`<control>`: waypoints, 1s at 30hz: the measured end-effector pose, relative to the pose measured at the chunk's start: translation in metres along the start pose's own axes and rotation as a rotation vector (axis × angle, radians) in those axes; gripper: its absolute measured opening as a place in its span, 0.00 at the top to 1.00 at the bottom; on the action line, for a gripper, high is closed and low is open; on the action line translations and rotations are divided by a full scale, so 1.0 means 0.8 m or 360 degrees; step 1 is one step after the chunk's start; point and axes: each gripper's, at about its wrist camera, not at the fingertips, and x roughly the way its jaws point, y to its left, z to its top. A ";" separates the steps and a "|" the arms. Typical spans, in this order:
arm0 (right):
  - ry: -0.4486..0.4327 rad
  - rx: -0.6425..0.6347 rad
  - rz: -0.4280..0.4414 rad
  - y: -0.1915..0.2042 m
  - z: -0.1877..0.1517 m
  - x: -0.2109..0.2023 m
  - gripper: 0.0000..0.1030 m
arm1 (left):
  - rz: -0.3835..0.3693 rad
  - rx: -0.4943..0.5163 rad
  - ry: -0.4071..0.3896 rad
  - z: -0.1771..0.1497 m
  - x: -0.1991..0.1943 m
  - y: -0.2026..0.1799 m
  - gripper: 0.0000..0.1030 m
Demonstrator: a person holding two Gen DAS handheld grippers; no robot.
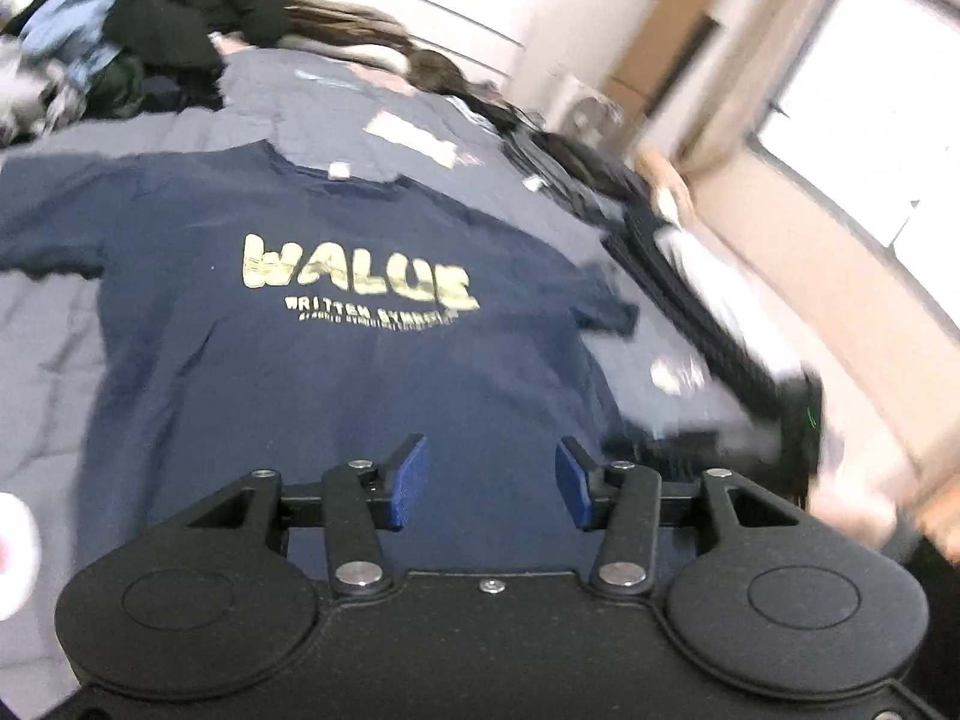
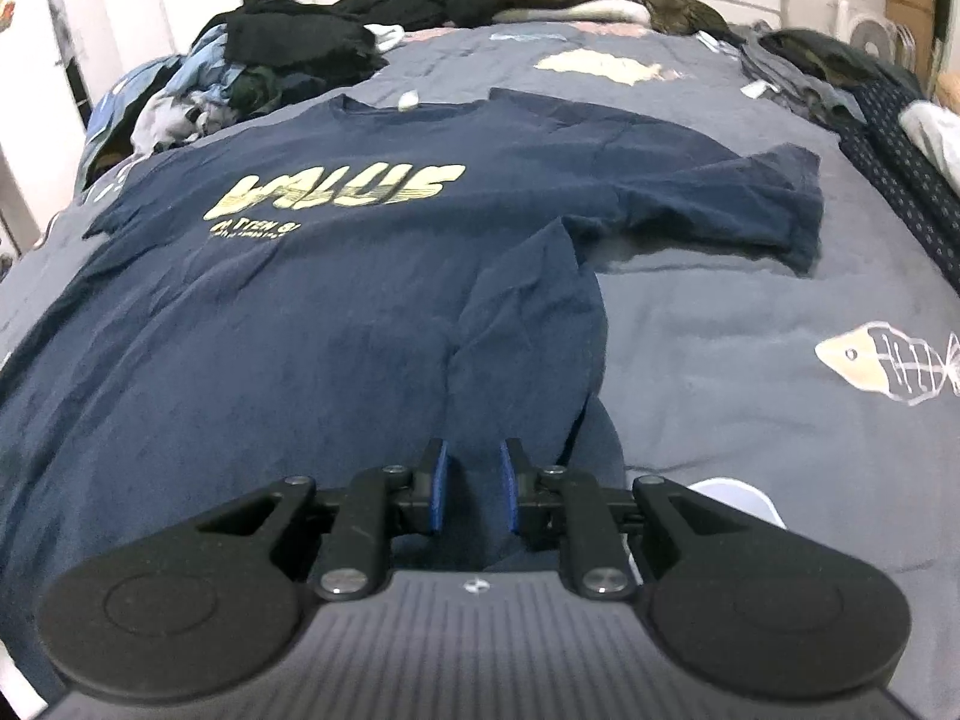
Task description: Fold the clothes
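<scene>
A navy cotton T-shirt (image 2: 288, 276) with pale yellow cracked lettering lay flat, front up, on a grey quilted bedcover (image 2: 750, 312) printed with fish. The right gripper (image 2: 474, 483) was closed on a raised fold of the shirt's lower right side, pinched between its blue pads. The left gripper (image 1: 492, 480) hung over the hem, jaws apart and holding nothing.

Ahead of your right gripper (image 2: 474, 483) the T-shirt (image 2: 288, 300) lies spread on the bed cover (image 2: 750, 300), one sleeve (image 2: 750, 204) reaching right. Behind it, far left, sits the clothes heap (image 2: 270, 66); more garments (image 2: 840, 72) lie far right.
</scene>
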 end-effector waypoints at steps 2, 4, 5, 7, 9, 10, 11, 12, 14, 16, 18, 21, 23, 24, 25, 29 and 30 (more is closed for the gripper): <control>-0.0005 0.0014 0.0014 -0.004 -0.001 0.000 1.00 | 0.0036 -0.0019 -0.0021 0.009 0.017 0.001 0.55; -0.0026 0.0027 -0.0020 -0.010 -0.001 -0.006 1.00 | 0.0071 -0.0024 -0.0037 0.016 0.031 0.003 0.55; -0.0038 0.0033 -0.0043 -0.012 -0.001 -0.009 1.00 | 0.0086 -0.0022 -0.0047 0.018 0.032 0.004 0.55; -0.0051 0.0052 -0.0081 -0.021 -0.001 -0.017 1.00 | 0.0129 -0.0026 -0.0082 0.022 0.030 0.010 0.55; -0.0047 0.0101 -0.0098 -0.033 -0.002 -0.026 1.00 | 0.0185 -0.0086 -0.0119 0.027 0.032 0.017 0.55; -0.0055 0.0137 -0.0087 -0.039 -0.003 -0.030 1.00 | 0.0211 -0.0111 -0.0134 0.030 0.032 0.021 0.55; -0.0080 0.0166 -0.0077 -0.044 -0.003 -0.034 0.98 | 0.0236 -0.0126 -0.0149 0.032 0.033 0.025 0.54; -0.0107 0.0188 -0.0079 -0.048 -0.002 -0.037 0.93 | 0.0265 -0.0136 -0.0167 0.034 0.035 0.027 0.53; -0.0156 0.0224 -0.0084 -0.057 0.004 -0.041 0.86 | 0.0302 -0.0146 -0.0177 0.037 0.041 0.030 0.52; -0.0194 0.0311 -0.0068 -0.071 0.015 -0.036 0.74 | 0.0327 -0.0145 -0.0172 0.039 0.049 0.032 0.52; -0.0232 0.0415 -0.0048 -0.089 0.027 -0.028 0.65 | 0.0334 -0.0146 -0.0161 0.040 0.057 0.032 0.52; -0.0286 0.0565 -0.0021 -0.121 0.047 -0.010 0.63 | 0.0326 -0.0137 -0.0139 0.039 0.067 0.031 0.52; -0.0311 0.0652 -0.0061 -0.147 0.059 0.006 0.63 | 0.0327 -0.0105 -0.0120 0.037 0.070 0.029 0.52; -0.0307 0.0732 -0.0075 -0.161 0.062 0.017 0.63 | 0.0331 -0.0088 -0.0112 0.036 0.071 0.027 0.52; -0.0296 0.0825 -0.0076 -0.176 0.064 0.029 0.63 | 0.0331 -0.0080 -0.0109 0.036 0.072 0.027 0.52; -0.0271 0.1216 0.0094 -0.213 0.063 0.069 0.63 | 0.0317 -0.0083 -0.0104 0.037 0.074 0.027 0.52; -0.0284 0.1248 0.0138 -0.212 0.065 0.075 0.63 | 0.0313 -0.0089 -0.0103 0.037 0.075 0.027 0.52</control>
